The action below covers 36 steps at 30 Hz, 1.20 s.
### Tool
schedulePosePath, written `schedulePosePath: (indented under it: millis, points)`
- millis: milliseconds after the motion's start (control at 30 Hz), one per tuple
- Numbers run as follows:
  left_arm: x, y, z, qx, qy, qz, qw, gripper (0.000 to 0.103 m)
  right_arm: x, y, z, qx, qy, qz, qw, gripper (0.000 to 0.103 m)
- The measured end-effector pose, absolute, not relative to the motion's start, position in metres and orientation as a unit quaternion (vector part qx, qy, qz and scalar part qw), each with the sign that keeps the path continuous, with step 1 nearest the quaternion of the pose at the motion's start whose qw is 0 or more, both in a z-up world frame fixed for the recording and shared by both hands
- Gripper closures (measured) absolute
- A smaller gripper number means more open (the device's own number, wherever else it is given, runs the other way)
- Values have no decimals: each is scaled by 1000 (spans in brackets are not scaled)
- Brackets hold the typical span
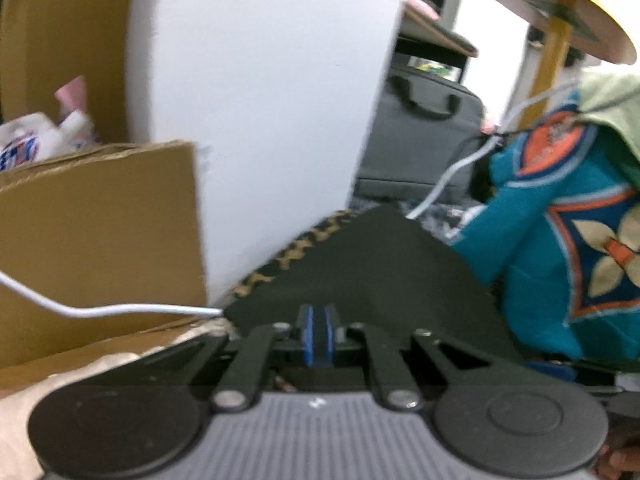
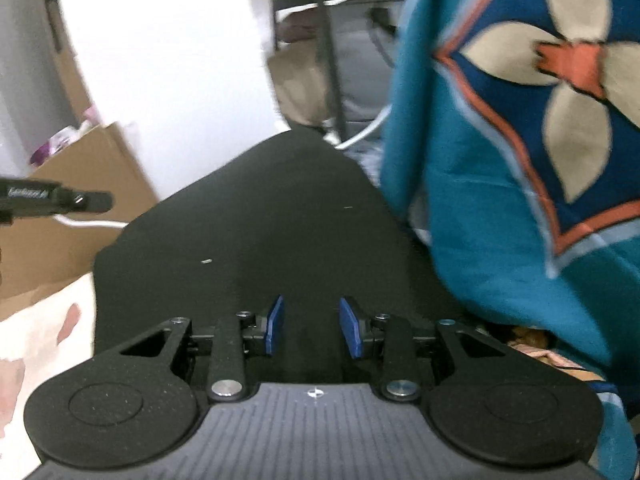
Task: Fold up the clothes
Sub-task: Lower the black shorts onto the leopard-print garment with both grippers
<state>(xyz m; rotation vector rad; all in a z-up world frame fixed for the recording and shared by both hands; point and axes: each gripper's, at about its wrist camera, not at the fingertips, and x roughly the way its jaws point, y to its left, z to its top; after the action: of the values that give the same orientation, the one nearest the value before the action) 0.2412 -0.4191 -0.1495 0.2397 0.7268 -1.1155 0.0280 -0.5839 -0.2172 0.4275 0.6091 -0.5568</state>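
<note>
- Left gripper [image 1: 318, 340]: blue pads pressed together over the black garment [image 1: 360, 264]; whether cloth is pinched, I cannot tell.
- Right gripper [image 2: 311, 330]: jaws apart above the same garment, holding nothing.
- Teal patterned cloth [image 2: 520, 160] hangs just right of it.
- Garment lies flat with angled edges; how many folds remain is unclear.

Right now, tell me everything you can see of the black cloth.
The black cloth is plain, matte fabric, spread out and narrowing to a point away from both cameras. One edge carries a tan zigzag trim. The left hand-held gripper looks shut on its near edge; the right hand-held gripper is open over it, pads apart. A teal patterned cloth hangs at its right side, and a white cable reaches its left edge.
</note>
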Motion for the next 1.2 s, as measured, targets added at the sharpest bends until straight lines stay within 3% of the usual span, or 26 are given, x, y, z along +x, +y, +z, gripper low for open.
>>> schedulePosePath:
  millis: [233,333,733,933,1000,1067,1200]
  points:
    - [215,-419,-184,131,361,-518,764,93,47,-561,-217,205,302,-232,901,65]
    - [222,-418,-203,129,368,-509,767,97,52,-555,-226,203,319,-225,898,65]
    - [235,-402,-212,141,376,-474,784,101,47,-547,-232,205,341,-242,885,64]
    - [223,-392,-177,139,342,-497,785,94,39,-542,-221,212,333,-254,883,64]
    - [219,-391,-170,128,343,-508,779,80,39,-540,-218,214,331,-253,884,64]
    - [209,-394,-167,123,335,-524,774,74,39,-538,-215,216,329,-253,884,64]
    - [199,-409,-178,127,335,-536,764,74,43,-537,-218,213,336,-252,882,64]
